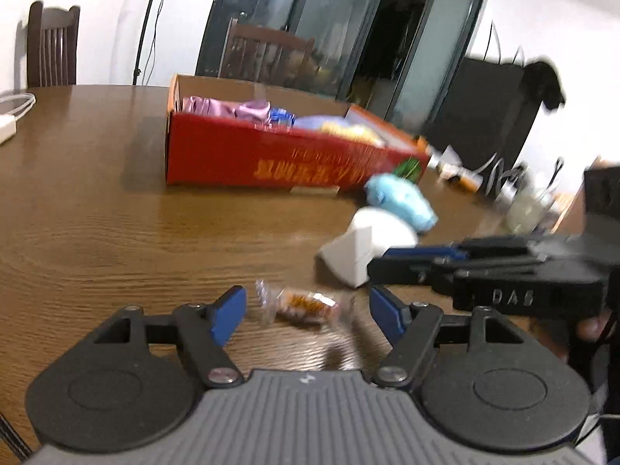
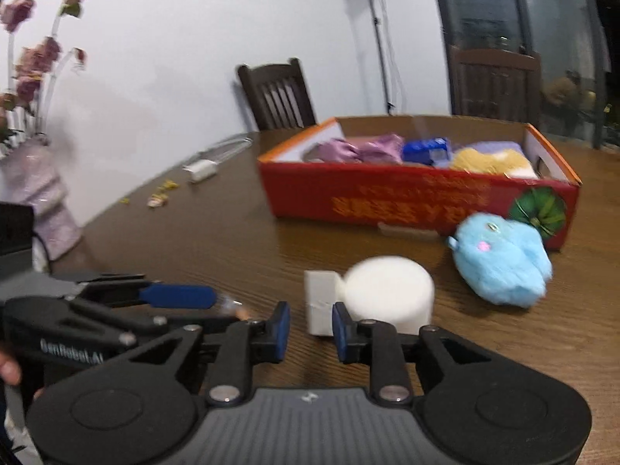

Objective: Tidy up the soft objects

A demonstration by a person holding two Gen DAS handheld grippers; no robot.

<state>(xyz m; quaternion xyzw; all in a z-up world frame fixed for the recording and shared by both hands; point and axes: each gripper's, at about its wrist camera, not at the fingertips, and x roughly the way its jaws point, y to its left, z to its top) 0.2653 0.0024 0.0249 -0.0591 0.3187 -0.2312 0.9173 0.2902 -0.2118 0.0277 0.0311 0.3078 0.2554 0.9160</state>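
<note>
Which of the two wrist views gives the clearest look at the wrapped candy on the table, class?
The left wrist view. There the wrapped candy lies in full sight on the table, between the open left gripper's blue pads. The right wrist view shows only a blurred sliver of it, past the left gripper's pad tip.

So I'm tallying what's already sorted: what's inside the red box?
Inside the red box: purple satin cloth, a blue packet, a yellow fuzzy item and something lavender behind it. Anything beneath these, and the box floor, is covered.
</note>
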